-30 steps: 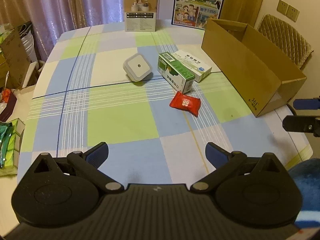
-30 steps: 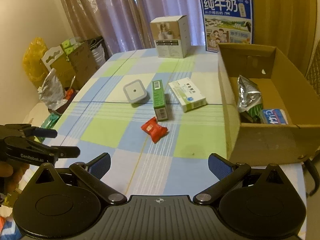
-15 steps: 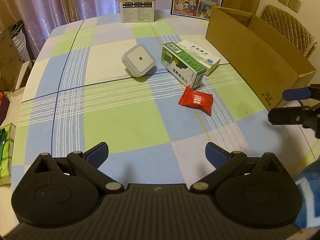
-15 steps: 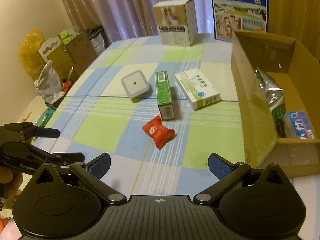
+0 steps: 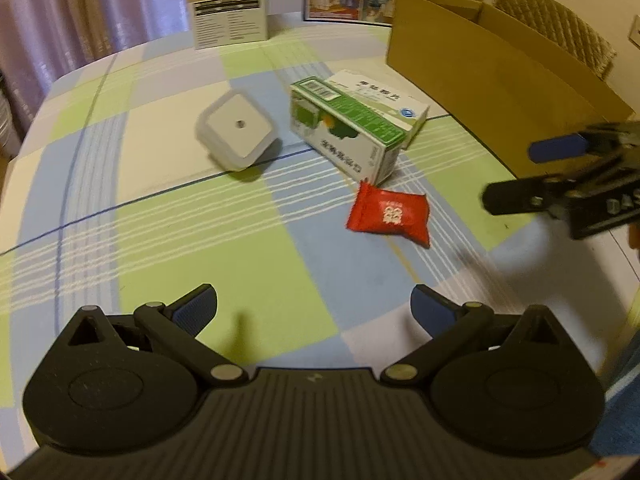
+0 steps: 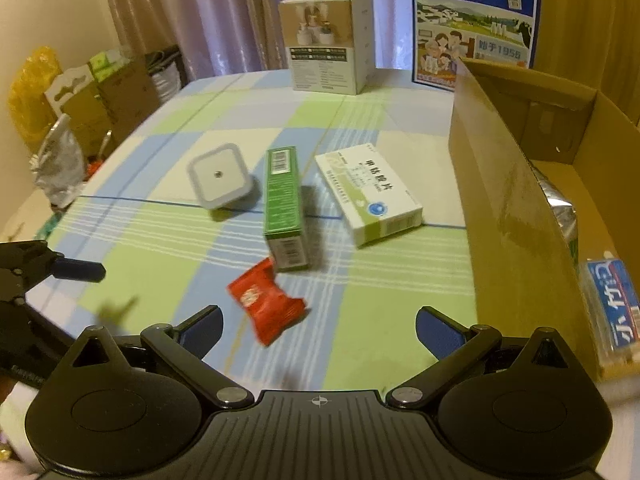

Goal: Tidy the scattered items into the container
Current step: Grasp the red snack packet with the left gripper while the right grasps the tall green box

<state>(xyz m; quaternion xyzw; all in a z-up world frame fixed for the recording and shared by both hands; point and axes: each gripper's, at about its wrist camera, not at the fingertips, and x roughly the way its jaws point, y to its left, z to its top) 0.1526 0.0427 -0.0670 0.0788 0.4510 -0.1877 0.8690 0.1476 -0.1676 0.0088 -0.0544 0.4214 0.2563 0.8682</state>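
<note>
The red candy packet (image 6: 267, 305) lies low and centre in my right view, just past my right gripper (image 6: 319, 329), whose fingers are spread wide and empty, while my left gripper (image 5: 313, 308), equally wide and empty, hovers low over the checked table (image 5: 160, 216), the cardboard box (image 6: 516, 200) at right.

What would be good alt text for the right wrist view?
The open right tool hovers over a checked tablecloth, with a red packet just ahead. Beyond lie a green box, a white box and a square white device; a cardboard box stands right.
</note>
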